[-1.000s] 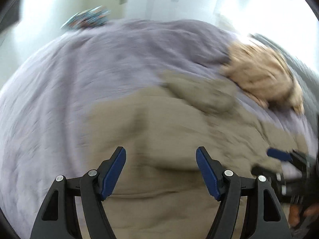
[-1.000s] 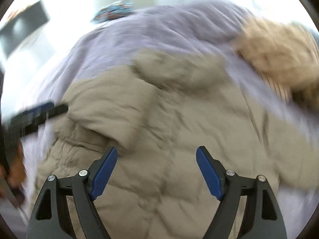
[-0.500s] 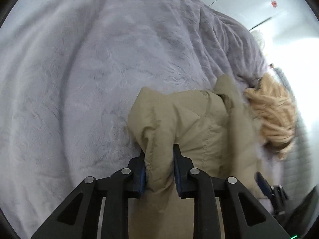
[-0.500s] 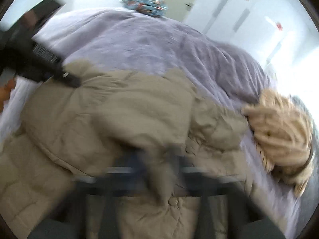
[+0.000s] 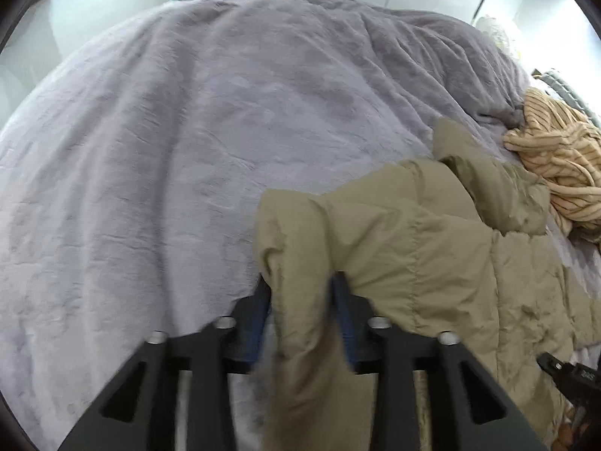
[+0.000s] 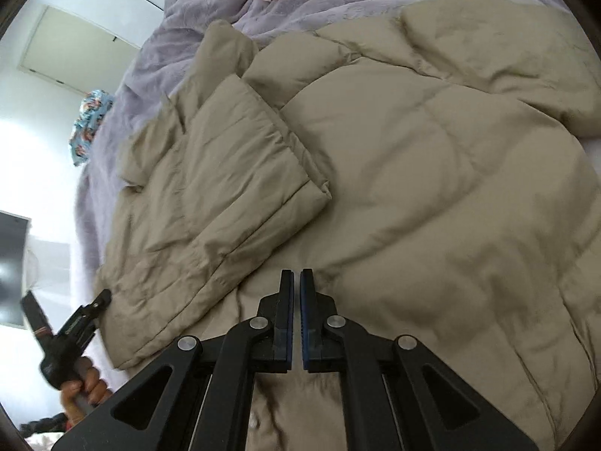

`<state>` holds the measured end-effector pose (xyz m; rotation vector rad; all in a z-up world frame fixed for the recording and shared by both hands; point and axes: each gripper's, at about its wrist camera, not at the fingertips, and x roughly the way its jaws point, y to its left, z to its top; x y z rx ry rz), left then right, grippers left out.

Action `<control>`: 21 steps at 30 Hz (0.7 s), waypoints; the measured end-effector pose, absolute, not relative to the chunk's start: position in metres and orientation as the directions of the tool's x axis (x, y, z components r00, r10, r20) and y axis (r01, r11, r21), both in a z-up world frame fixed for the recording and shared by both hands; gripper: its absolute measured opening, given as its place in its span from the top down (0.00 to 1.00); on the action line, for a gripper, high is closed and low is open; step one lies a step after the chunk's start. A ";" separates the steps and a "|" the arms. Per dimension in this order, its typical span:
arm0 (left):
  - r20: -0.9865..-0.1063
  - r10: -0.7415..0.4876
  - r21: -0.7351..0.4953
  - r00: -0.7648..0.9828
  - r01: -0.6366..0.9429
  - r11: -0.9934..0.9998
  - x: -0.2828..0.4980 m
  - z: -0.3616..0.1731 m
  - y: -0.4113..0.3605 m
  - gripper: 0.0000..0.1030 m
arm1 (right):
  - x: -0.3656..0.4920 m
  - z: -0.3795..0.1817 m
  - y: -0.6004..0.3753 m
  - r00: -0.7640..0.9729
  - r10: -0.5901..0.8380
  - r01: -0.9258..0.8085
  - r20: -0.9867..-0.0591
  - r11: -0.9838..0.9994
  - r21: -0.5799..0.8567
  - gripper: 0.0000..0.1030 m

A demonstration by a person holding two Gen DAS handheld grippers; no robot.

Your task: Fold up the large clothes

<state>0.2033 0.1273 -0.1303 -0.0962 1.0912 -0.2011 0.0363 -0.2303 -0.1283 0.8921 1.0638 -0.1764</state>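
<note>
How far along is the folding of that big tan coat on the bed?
Early on. Done: one sleeve already lies folded across the padded tan coat on the purple blanket. In hand: the left gripper has a bunch of coat fabric between its opening jaws; the right gripper is shut, apparently empty. Left: the remaining folds, and the crumpled striped garment.

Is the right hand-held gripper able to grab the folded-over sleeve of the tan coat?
Probably yes. The sleeve lies on top of the coat, uncovered, just ahead of the right hand-held gripper. Its jaws are shut, so they must open first.
</note>
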 end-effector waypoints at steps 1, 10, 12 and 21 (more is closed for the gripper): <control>-0.864 -0.202 -0.171 0.461 0.109 0.979 0.200 -0.124 0.130 0.38 | 0.035 -0.125 -0.232 0.519 0.301 0.511 -0.800 0.641 0.572 0.94; -0.818 -0.188 -0.160 0.544 0.100 0.982 0.187 -0.076 0.155 0.33 | 0.072 -0.141 -0.255 0.611 0.400 0.510 -0.683 0.462 0.726 0.43; -0.812 -0.163 -0.127 0.560 0.104 0.986 0.185 -0.075 0.149 0.33 | 0.081 -0.145 -0.252 0.585 0.402 0.536 -0.705 0.462 0.707 0.92; -0.865 0.009 0.087 0.502 0.132 0.987 0.180 -0.145 0.116 0.33 | 0.055 -0.155 -0.243 0.534 0.296 0.595 -0.792 0.534 0.601 0.92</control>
